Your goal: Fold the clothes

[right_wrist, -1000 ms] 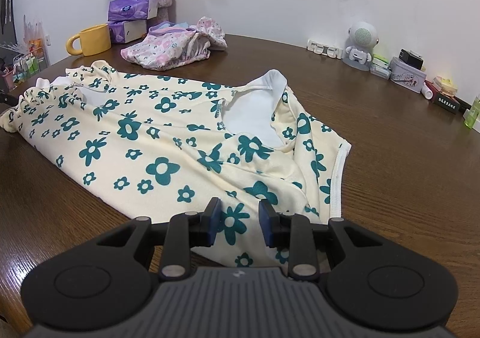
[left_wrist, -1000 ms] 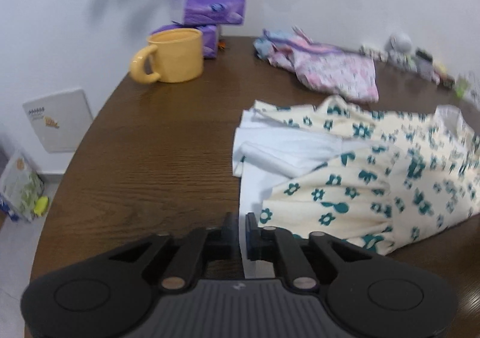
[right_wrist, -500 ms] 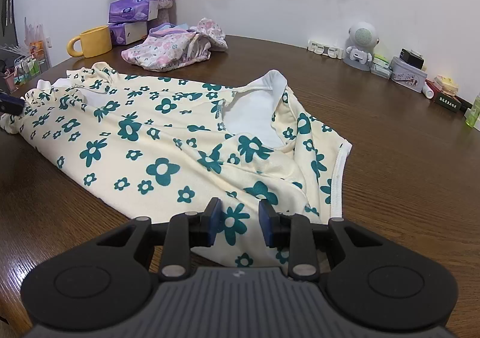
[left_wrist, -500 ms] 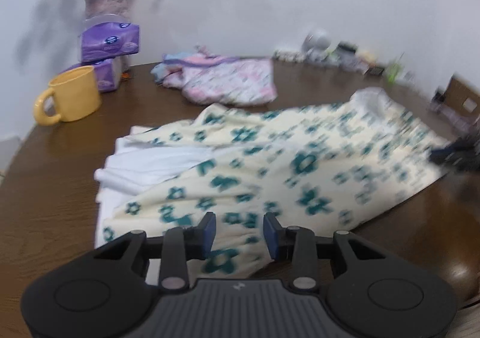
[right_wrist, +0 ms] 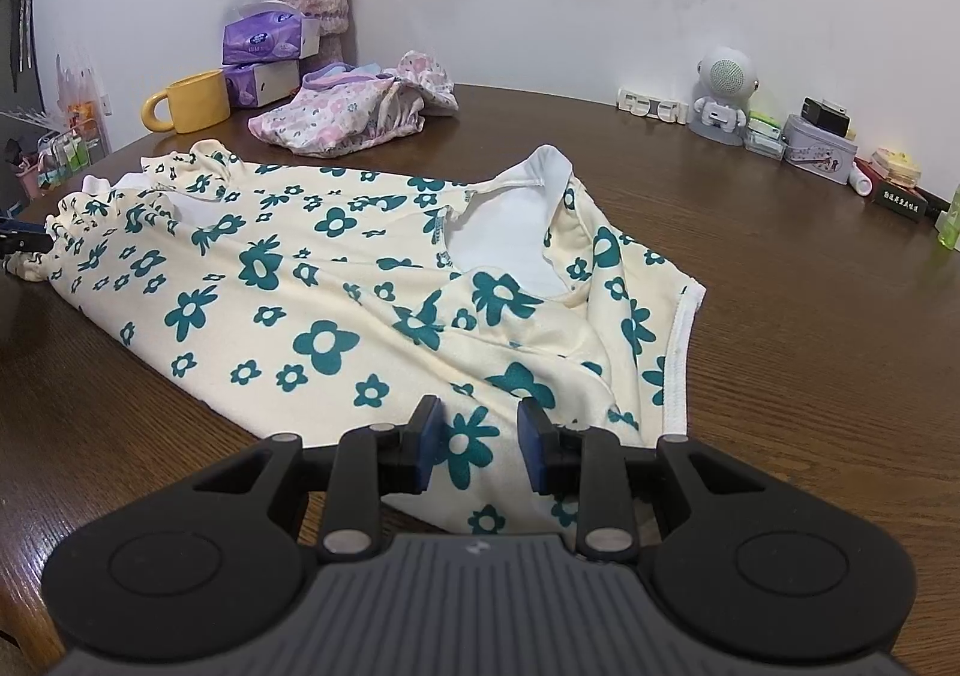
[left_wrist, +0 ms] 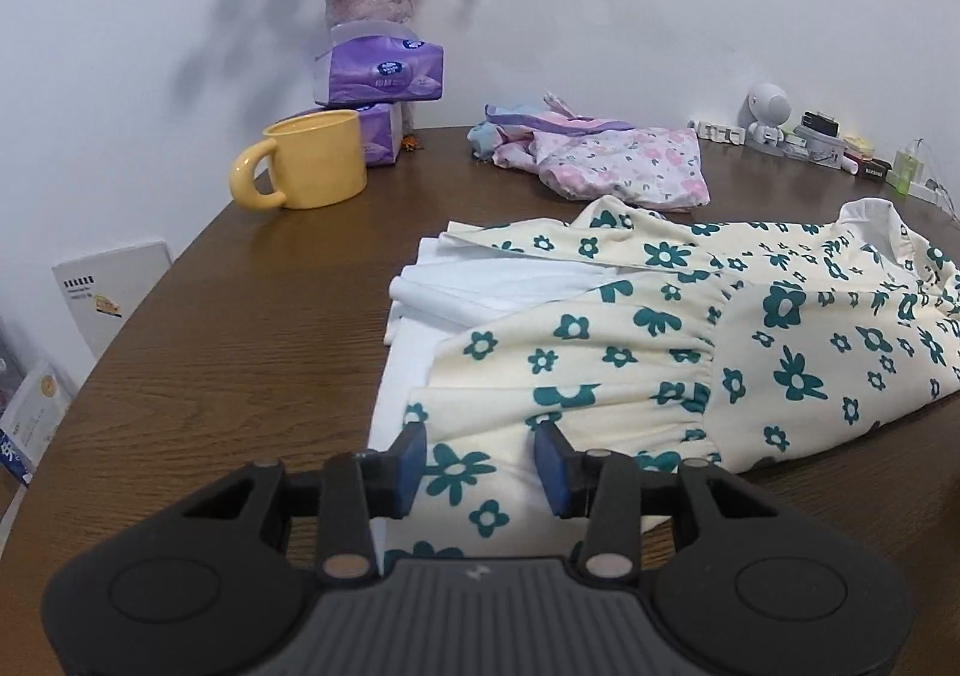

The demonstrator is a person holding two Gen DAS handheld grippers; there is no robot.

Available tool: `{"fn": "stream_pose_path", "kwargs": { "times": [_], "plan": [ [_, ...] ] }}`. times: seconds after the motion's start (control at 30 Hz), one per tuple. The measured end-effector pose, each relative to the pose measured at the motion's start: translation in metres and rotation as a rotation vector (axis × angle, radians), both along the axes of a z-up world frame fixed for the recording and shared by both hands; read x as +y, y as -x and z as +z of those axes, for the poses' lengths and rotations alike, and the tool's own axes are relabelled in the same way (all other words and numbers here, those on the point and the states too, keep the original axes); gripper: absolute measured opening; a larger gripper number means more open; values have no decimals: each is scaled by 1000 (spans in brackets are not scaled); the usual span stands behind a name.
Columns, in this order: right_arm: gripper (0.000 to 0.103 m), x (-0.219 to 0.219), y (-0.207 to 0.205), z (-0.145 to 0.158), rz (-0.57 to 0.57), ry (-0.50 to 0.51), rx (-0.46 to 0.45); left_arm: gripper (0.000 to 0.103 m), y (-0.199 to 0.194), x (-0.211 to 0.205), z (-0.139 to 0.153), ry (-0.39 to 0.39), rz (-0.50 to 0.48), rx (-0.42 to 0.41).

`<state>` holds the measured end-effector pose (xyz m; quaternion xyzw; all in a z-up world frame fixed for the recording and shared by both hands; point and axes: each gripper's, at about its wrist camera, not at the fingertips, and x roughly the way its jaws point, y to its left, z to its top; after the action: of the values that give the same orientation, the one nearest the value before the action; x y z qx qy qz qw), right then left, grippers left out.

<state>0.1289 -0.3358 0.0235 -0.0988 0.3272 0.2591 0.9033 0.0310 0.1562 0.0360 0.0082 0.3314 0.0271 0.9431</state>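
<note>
In the left wrist view, the cream floral dress [left_wrist: 690,352] runs off the right edge, and its near hem disappears behind the gripper body at the bottom. The print on the white card [left_wrist: 108,295] at the left edge is too small to read. In the right wrist view, the small items [right_wrist: 822,136] along the wall at upper right are too small to identify.

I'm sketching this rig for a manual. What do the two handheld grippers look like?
Both match: the left gripper and right gripper each have a black plastic body with two round discs, a grey ribbed centre plate, silver pivot pins, and blue pads on black fingers. No cables, hands or sleeves show.
</note>
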Motion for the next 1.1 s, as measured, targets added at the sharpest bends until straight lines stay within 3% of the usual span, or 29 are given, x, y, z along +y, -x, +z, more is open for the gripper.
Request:
{"fn": "stream_pose_path", "kwargs": {
  "times": [0.3, 0.7, 0.77, 0.83, 0.93, 1.1],
  "plan": [
    [28, -10, -2, 4, 23, -18, 19, 40, 3, -1, 0, -1, 7, -2],
    [28, -29, 6, 9, 72, 11, -28, 40, 2, -3, 1, -9, 23, 5],
    [30, -30, 4, 5, 65, 1, -26, 40, 3, -4, 1, -8, 25, 5],
    [37, -28, 4, 4, 65, -8, -27, 40, 2, -5, 3, -8, 20, 17],
    [38, -25, 8, 11, 63, -13, -49, 37, 2, -7, 9, -12, 6, 34],
    [38, -23, 7, 26, 2, -8, -114, 37, 3, -29, 24, -20, -64, -35]
  ]
}}
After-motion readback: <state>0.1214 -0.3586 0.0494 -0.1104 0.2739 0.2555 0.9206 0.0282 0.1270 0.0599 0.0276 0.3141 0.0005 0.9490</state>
